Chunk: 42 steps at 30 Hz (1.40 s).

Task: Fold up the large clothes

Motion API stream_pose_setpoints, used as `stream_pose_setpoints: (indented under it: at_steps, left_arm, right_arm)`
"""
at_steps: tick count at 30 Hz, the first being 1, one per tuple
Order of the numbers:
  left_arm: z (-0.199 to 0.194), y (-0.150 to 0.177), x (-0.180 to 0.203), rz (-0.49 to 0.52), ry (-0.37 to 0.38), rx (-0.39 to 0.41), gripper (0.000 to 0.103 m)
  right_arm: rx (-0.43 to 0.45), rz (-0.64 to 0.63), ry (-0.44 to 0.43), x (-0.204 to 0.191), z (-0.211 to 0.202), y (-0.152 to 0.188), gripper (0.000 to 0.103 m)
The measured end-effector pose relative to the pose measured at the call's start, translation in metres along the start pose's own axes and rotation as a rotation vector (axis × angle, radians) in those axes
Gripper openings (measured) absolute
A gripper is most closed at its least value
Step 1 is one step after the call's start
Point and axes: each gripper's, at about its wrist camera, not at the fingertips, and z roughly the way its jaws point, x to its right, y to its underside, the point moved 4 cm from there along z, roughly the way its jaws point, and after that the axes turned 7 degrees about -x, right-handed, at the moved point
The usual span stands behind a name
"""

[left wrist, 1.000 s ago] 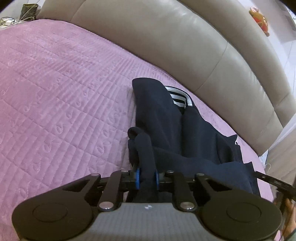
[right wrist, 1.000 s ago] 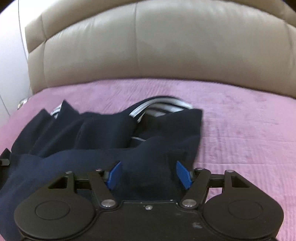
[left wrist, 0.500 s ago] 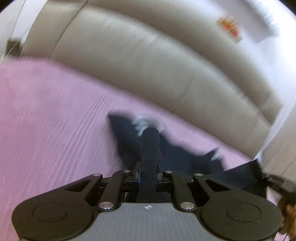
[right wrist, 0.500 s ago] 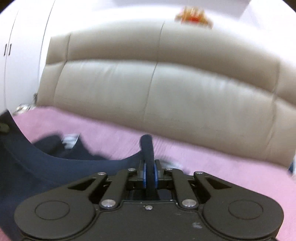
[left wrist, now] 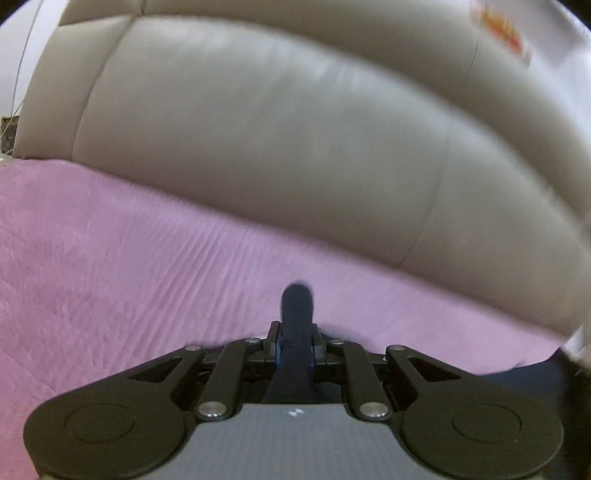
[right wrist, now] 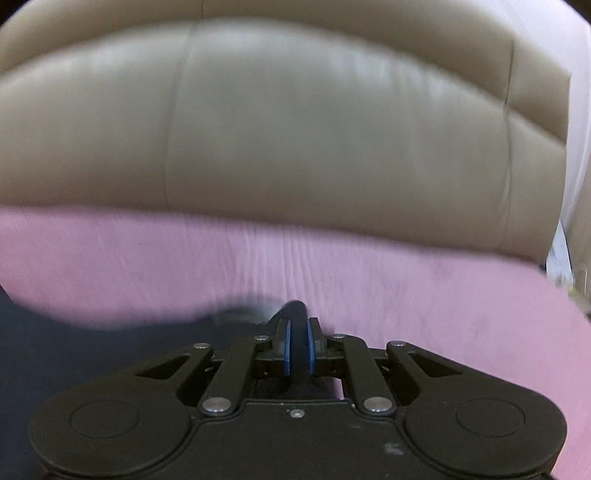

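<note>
My left gripper (left wrist: 295,332) is shut on a fold of the dark navy garment (left wrist: 297,302), which pokes up between the jaws; more of the garment (left wrist: 532,373) shows at the lower right. My right gripper (right wrist: 298,345) is shut on another edge of the same navy garment (right wrist: 92,354), which hangs away to the lower left. Both grippers are raised above the pink bedspread (left wrist: 110,266) and face the headboard. The views are motion-blurred and most of the garment is hidden below the grippers.
A padded beige leather headboard (left wrist: 277,140) fills the upper half of both views (right wrist: 295,129). The pink quilted bedspread (right wrist: 443,295) lies beneath. An orange object (left wrist: 498,29) sits on top of the headboard at the upper right.
My right gripper closed on the garment's edge. Both grippers then rose with the garment, so the cloth pile dropped out of view and the headboard now fills the frames.
</note>
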Motion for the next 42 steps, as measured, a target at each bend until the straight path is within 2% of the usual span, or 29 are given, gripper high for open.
stream_pose_setpoints:
  at_steps: [1, 3, 4, 6, 9, 11, 12, 13, 14, 15, 16, 17, 19, 20, 23, 25, 28, 30, 31, 33, 34, 35, 38, 42]
  left_arm:
    - [0.015, 0.011, -0.004, 0.013, -0.027, -0.022, 0.015]
    - [0.033, 0.027, -0.012, 0.018, -0.033, -0.053, 0.020]
    - [0.034, 0.030, -0.014, 0.009, -0.033, -0.048, 0.024]
    - [0.034, 0.028, -0.014, 0.010, -0.026, -0.047, 0.025]
    - [0.022, 0.025, -0.009, 0.020, -0.029, -0.040, 0.025]
    - [-0.012, 0.020, -0.001, 0.025, -0.002, 0.020, 0.030]
    - [-0.031, 0.020, 0.003, 0.026, 0.014, 0.053, 0.033]
    - [-0.049, 0.022, 0.008, 0.034, 0.028, 0.075, 0.034]
    - [-0.068, 0.027, 0.016, 0.046, 0.057, 0.087, 0.033]
    - [-0.084, 0.036, 0.024, 0.053, 0.100, 0.085, 0.032]
    - [-0.094, 0.047, 0.032, 0.061, 0.131, 0.068, 0.028]
    - [-0.100, 0.062, 0.040, 0.067, 0.157, 0.038, 0.017]
    - [-0.094, 0.085, 0.047, 0.060, 0.167, -0.045, 0.013]
    - [-0.087, 0.097, 0.047, 0.042, 0.159, -0.090, 0.013]
    - [-0.059, 0.121, 0.033, 0.002, 0.101, -0.188, 0.007]
    - [-0.047, 0.125, 0.019, -0.046, 0.129, -0.190, 0.006]
    - [-0.042, 0.118, 0.005, -0.137, 0.183, -0.230, 0.005]
    - [-0.056, 0.112, -0.001, -0.175, 0.202, -0.254, 0.005]
    - [-0.072, 0.111, -0.003, -0.171, 0.204, -0.239, 0.009]
    - [-0.110, 0.110, -0.007, -0.141, 0.203, -0.177, 0.025]
    - [-0.129, 0.114, -0.011, -0.137, 0.203, -0.157, 0.038]
    - [-0.144, 0.119, -0.015, -0.148, 0.198, -0.143, 0.042]
    - [-0.188, 0.146, -0.033, -0.254, 0.194, -0.123, 0.043]
    - [-0.179, 0.156, -0.056, -0.415, 0.220, -0.203, 0.044]
  right_arm:
    - [-0.032, -0.003, -0.009, -0.002, 0.011, 0.006, 0.015]
    - [-0.041, -0.012, -0.008, -0.003, 0.017, 0.009, 0.017]
    - [-0.050, -0.014, -0.010, -0.001, 0.016, 0.005, 0.020]
    - [-0.072, -0.013, -0.033, 0.006, 0.010, -0.004, 0.025]
    - [0.025, 0.063, -0.144, 0.024, -0.047, -0.009, 0.027]
    - [0.092, 0.060, -0.216, 0.022, -0.090, -0.001, 0.030]
    - [0.088, 0.042, -0.238, 0.017, -0.105, 0.008, 0.030]
    - [0.074, 0.022, -0.250, 0.009, -0.115, 0.017, 0.019]
    - [0.046, 0.009, -0.261, -0.001, -0.123, 0.032, 0.002]
    - [0.005, 0.003, -0.282, -0.011, -0.125, 0.043, 0.002]
    - [-0.040, 0.006, -0.294, -0.020, -0.121, 0.056, 0.000]
    - [-0.074, 0.007, -0.285, -0.026, -0.116, 0.064, 0.000]
    - [-0.163, 0.013, -0.216, -0.035, -0.088, 0.084, 0.000]
    - [-0.179, 0.051, -0.216, -0.034, -0.081, 0.089, 0.000]
    - [-0.167, 0.093, -0.155, -0.043, -0.078, 0.088, 0.000]
    - [-0.170, 0.064, -0.117, -0.049, -0.076, 0.086, 0.000]
    - [-0.210, 0.085, -0.148, -0.039, -0.082, 0.076, 0.000]
    - [-0.188, 0.126, -0.199, -0.032, -0.108, 0.068, 0.001]
    - [-0.143, 0.128, -0.259, -0.033, -0.130, 0.064, 0.001]
    - [-0.072, 0.107, -0.350, -0.046, -0.167, 0.061, 0.002]
    - [-0.058, 0.090, -0.387, -0.057, -0.183, 0.063, 0.003]
    - [-0.053, 0.075, -0.415, -0.068, -0.193, 0.067, 0.003]
    - [-0.058, 0.036, -0.450, -0.099, -0.207, 0.083, 0.003]
    - [-0.101, 0.128, -0.449, -0.114, -0.207, 0.101, 0.003]
